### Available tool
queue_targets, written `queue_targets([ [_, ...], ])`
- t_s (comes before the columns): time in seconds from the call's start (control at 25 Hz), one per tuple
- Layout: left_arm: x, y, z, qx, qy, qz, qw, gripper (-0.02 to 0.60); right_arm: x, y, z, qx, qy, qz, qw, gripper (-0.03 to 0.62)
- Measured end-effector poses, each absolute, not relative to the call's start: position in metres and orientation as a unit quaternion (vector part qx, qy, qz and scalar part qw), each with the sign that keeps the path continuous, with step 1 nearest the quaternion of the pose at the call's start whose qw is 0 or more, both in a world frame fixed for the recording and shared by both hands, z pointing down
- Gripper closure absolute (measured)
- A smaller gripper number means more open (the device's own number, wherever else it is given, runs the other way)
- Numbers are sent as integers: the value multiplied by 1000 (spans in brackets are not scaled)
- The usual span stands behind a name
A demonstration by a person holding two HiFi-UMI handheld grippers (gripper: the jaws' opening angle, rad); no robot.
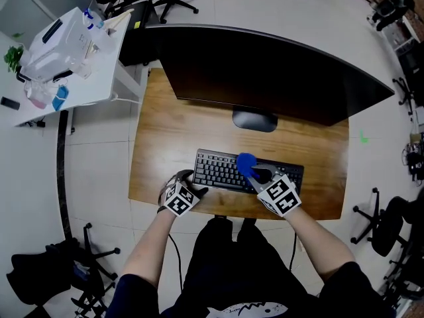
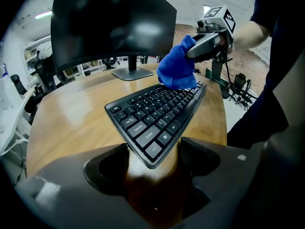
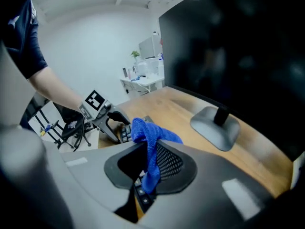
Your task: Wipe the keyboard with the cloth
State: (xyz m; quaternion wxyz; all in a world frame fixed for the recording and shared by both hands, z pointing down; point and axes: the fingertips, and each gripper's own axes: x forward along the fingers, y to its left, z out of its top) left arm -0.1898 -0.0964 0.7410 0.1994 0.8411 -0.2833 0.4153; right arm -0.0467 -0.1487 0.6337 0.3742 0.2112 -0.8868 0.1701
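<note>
A black keyboard (image 1: 218, 167) lies along the front of the wooden desk (image 1: 172, 124). A bunched blue cloth (image 1: 246, 163) rests on its middle keys, and my right gripper (image 1: 260, 175) is shut on it. The right gripper view shows the cloth (image 3: 143, 130) hanging out between the jaws, with keys beneath. My left gripper (image 1: 187, 185) sits at the keyboard's front left corner. In the left gripper view that corner (image 2: 152, 149) pokes in between jaws that stand apart. The cloth (image 2: 177, 68) and right gripper (image 2: 198, 46) show farther along the keyboard (image 2: 152, 109).
A wide black monitor (image 1: 265, 71) on a round-footed stand (image 1: 254, 120) fills the desk's back. A white side table (image 1: 99, 78) with a plastic box and bottles stands to the left. Office chairs (image 1: 381, 224) stand around. The desk's front edge is right below the keyboard.
</note>
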Motion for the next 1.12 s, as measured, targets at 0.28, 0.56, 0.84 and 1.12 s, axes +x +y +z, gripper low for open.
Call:
queue_targets([
  [0.28,-191,-96,738,847,-285,401,200,236,-29,-173,674,216,-856,161,441,545],
  [0.56,-189,-97,738,850,-281,399,196,236,-83,-164,714,179,-849,179,465,545],
  [0.84,-188,-96,737,851,-279,401,194,236,-147,-175,713,143,-860,164,461,545],
  [1.12,-190,-95,737,851,-273,405,194,236,-202,-178,712,117,-867,147,462,545],
])
